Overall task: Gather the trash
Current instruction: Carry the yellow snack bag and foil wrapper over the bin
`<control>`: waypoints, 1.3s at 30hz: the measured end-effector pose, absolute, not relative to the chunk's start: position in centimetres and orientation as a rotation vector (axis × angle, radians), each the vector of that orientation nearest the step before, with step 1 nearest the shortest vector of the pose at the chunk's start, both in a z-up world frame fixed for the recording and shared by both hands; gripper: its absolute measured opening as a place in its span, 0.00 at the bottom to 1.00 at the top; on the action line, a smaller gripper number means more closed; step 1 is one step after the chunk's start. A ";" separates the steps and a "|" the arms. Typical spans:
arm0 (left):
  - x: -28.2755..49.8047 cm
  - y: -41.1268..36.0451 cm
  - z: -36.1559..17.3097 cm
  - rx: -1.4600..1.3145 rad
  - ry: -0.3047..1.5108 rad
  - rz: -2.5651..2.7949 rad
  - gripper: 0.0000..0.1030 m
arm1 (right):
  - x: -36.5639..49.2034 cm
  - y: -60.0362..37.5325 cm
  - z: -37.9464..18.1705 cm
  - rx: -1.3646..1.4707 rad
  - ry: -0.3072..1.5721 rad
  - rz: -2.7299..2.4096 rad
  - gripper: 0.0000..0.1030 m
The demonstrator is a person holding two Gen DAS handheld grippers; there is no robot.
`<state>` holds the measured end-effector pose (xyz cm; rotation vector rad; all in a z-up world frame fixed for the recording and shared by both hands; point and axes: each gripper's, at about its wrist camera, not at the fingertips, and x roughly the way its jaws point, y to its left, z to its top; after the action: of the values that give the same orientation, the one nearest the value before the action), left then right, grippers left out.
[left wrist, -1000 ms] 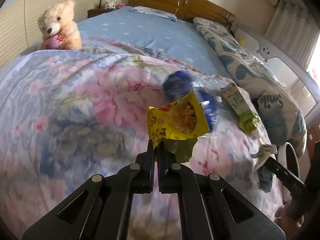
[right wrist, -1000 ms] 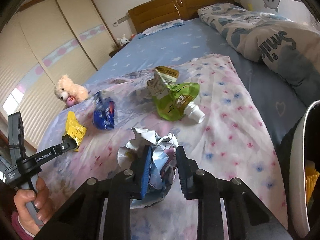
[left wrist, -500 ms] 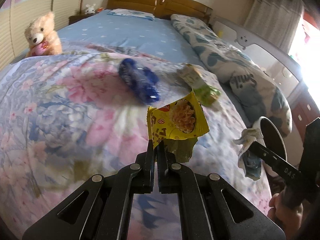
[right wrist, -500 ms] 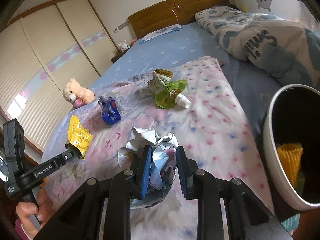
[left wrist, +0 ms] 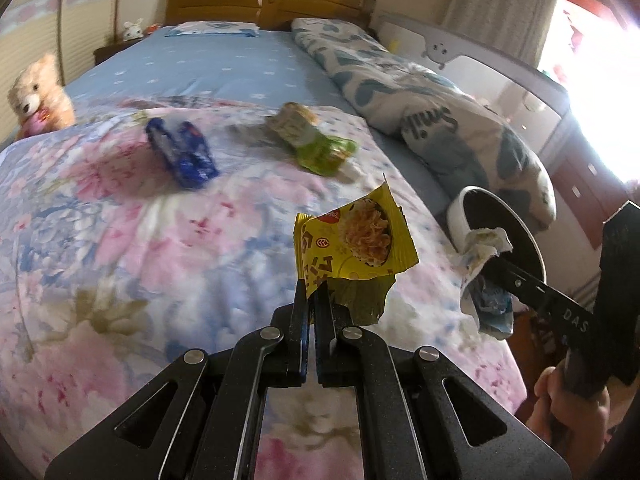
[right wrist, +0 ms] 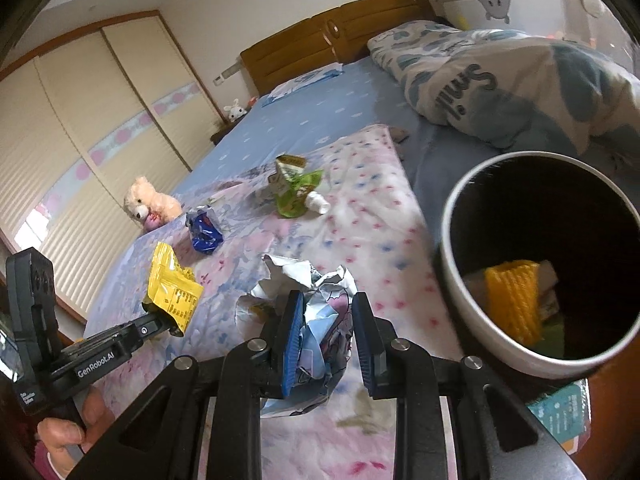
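The carrying step is in hand: 2 pieces of trash are held clear of the bed and brought toward the bin. The left gripper [left wrist: 311, 300] is clenched on the lower corner of a yellow noodle packet [left wrist: 354, 246], which stands up from the tips above the floral quilt [left wrist: 120, 240]. The right gripper [right wrist: 326, 330] is clamped on a crumpled white-and-blue wrapper [right wrist: 316, 312], the wad filling the gap between the pads. The white-rimmed bin [right wrist: 452, 240] stands just off the bed's edge, to the right of the right gripper and near it; something yellow and ribbed is already lying inside.

By judgement, the next move calls for each load to be brought over the dark mouth of the bin before the jaws are let go, the crumpled wrapper first (it is the nearer of the 2). The packet is light and flat and could well drift aside if released too high or off-centre.

2 pieces are left on the quilt, well apart from both grippers: a blue wrapper [left wrist: 182, 152] and a green spouted pouch [right wrist: 298, 192] with a small carton touching it.

Of writing, "Smile" can be read on the blue-and-white duvet [right wrist: 500, 80], "GenRobot.AI" on the arm of the left gripper in the right wrist view, and "DAS" on the right gripper's arm in the left wrist view. The print on the packet is too small to be read.
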<state>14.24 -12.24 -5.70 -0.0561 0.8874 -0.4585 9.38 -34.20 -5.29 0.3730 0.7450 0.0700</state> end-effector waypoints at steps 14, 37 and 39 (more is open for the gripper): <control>12.0 -17.9 -4.9 0.019 0.879 -0.564 0.02 | 5.5 -39.5 -5.2 0.444 0.707 -0.026 0.24; 11.2 -25.8 -4.2 0.130 0.870 -0.659 0.02 | 3.0 -45.8 -4.2 0.492 0.645 -0.135 0.24; 11.2 -26.7 -4.2 0.145 0.870 -0.670 0.02 | 2.9 -46.4 -4.2 0.495 0.639 -0.146 0.24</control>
<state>11.21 -26.74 -4.15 0.1446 0.8702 -0.6702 2.89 -46.44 -4.15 0.4951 0.6391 -0.1457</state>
